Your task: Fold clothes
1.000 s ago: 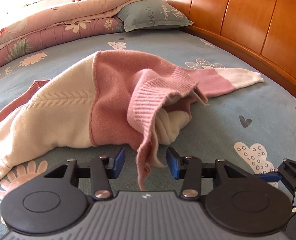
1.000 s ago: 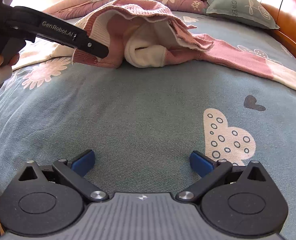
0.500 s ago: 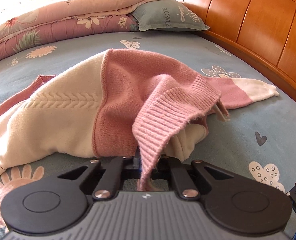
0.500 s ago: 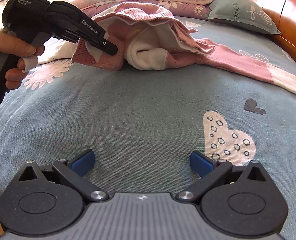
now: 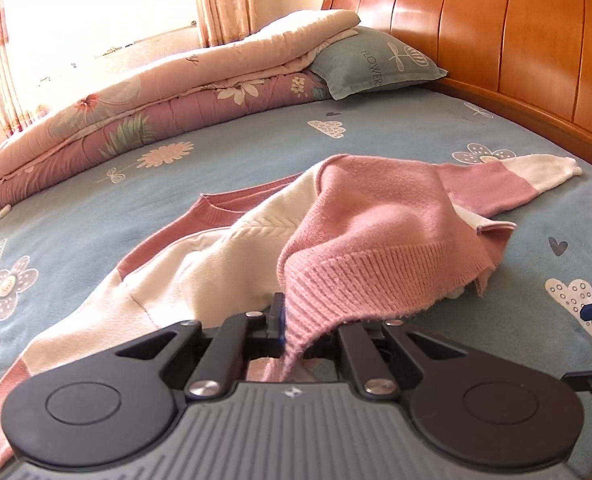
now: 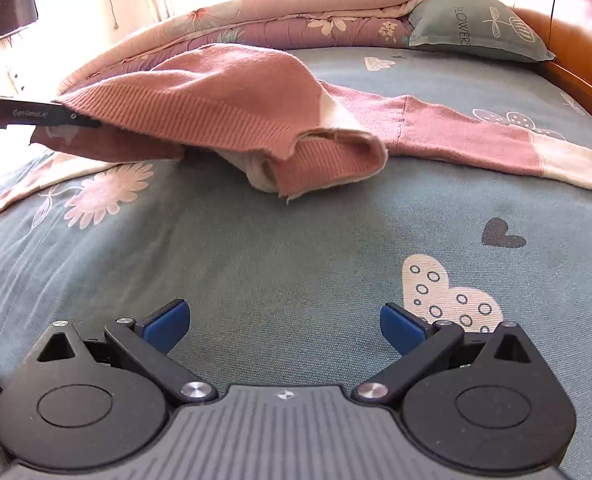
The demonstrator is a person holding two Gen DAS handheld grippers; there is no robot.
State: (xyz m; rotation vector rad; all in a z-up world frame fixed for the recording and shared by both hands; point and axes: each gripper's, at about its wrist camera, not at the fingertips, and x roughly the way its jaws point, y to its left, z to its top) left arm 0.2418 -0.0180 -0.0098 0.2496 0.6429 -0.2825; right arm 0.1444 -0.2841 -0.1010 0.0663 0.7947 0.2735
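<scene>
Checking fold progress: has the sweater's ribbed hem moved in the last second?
Yes. In the right wrist view the ribbed hem, clamped in the left tool, has lifted and stretched leftward, away from the pillow.

**Bed and what lies on it**

The bed (image 6: 296, 240) has a blue-grey sheet printed with flowers and hearts; a pink and cream sweater (image 5: 376, 216) lies crumpled across it; a folded quilt (image 5: 155, 108) and a pillow (image 5: 372, 64) lie by the wooden headboard (image 5: 516, 40).
</scene>
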